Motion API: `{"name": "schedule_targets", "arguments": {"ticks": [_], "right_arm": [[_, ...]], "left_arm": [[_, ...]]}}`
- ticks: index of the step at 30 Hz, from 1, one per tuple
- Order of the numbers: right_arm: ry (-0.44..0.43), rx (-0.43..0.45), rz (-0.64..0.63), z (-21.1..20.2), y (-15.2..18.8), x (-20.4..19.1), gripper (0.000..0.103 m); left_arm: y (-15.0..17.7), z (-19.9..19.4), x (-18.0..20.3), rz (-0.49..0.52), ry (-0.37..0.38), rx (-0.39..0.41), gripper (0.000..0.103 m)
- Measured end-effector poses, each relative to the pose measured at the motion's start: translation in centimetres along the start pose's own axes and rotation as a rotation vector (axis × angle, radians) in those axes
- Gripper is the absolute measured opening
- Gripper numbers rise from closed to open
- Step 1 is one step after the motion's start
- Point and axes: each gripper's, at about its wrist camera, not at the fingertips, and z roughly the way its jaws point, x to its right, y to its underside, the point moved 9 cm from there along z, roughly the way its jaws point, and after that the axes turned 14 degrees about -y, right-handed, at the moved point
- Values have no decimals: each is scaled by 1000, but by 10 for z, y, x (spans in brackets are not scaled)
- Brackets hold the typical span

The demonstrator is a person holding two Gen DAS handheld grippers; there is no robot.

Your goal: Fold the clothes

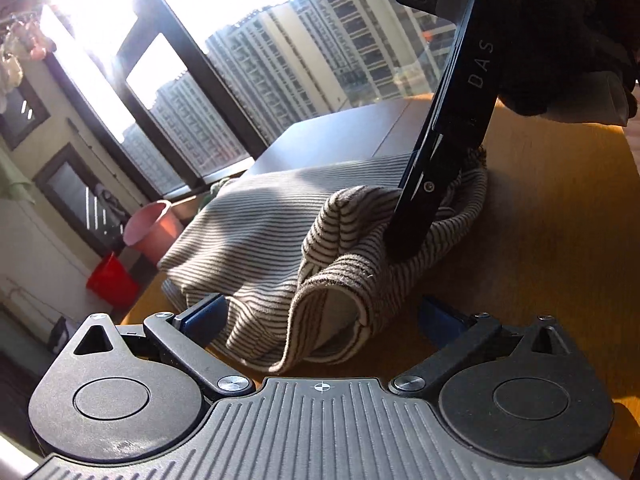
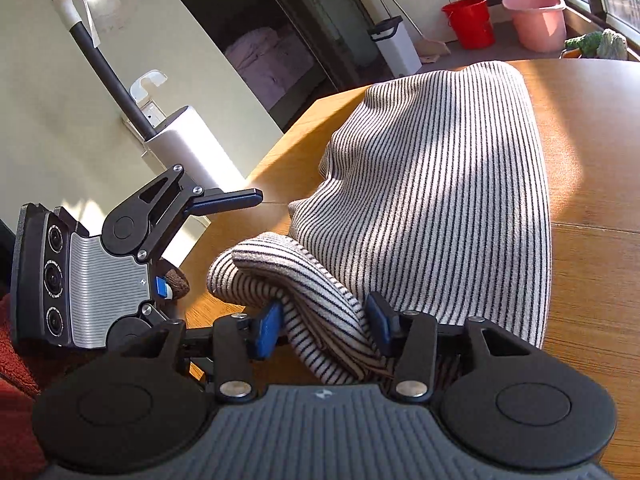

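Note:
A cream garment with thin dark stripes (image 2: 440, 184) lies folded on the wooden table (image 2: 592, 280). One loose end of it is bunched up near the front. My right gripper (image 2: 324, 326) is shut on that bunched end, with a blue pad against the cloth on each side. In the left wrist view the striped garment (image 1: 256, 232) fills the middle, and a black finger (image 1: 416, 216) of the right gripper comes down into it from the upper right. My left gripper (image 1: 318, 316) stands wide open around a hanging fold, its right pad clear of the cloth.
A dark flat board (image 1: 340, 140) lies on the table behind the garment, toward the windows. A pink bucket (image 2: 536, 16) and a red bucket (image 2: 470, 20) stand on the floor beyond the table's edge. A white vacuum stand (image 2: 188, 144) is at the left.

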Motion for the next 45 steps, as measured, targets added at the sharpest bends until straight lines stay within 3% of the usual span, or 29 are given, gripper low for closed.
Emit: {"name": "schedule_targets", "arguments": {"ticks": [5,6,7,9,14,16,19,22,26,27,29,30,34,36,40,43,45], "right_arm": [[14,3,-16,-7,-1,0,46],[51,-5,-64,-11,-2,-4,46],[99,-14,-135,-16,-1,-10,47],[192,-32,-287,-28,1,-24,53],[444,-101,-689,-46,23,-49,63],[516,-126,-792,-36,31,-51,66],[637,-137,-958,-14,35,-43,80],[767,-95,-1119,8,22,-33,81],[722,-60,-1017,18,-3,-18,78],[684,-69,-971,17,-4,-19,61],[609,-87,-879,16,-7,-20,37],[602,-91,-880,12,-4,-26,31],[608,-103,-905,-9,7,-49,28],[594,-111,-892,-23,11,-62,27],[542,-146,-844,-46,9,-88,26],[549,-159,-822,-59,6,-97,26],[565,-178,-814,-63,9,-97,25]], "left_arm": [[-13,20,16,80,-13,64,101],[-14,21,18,72,16,61,87],[-14,22,21,60,49,50,64],[-14,25,22,22,86,41,58],[-11,44,-7,-369,282,-79,55],[-10,53,-26,-570,372,-133,53],[-2,67,-45,-807,480,-206,53],[4,73,-52,-883,516,-226,53],[6,78,-57,-889,507,-221,53],[6,79,-59,-889,499,-221,53],[6,76,-61,-884,494,-217,53],[5,69,-61,-874,504,-209,53],[1,43,-70,-865,577,-145,74],[-1,33,-81,-884,572,-106,82],[-11,41,-100,-994,585,-54,81],[-15,42,-115,-1108,651,9,77],[-10,46,-129,-1170,641,39,75]]}}
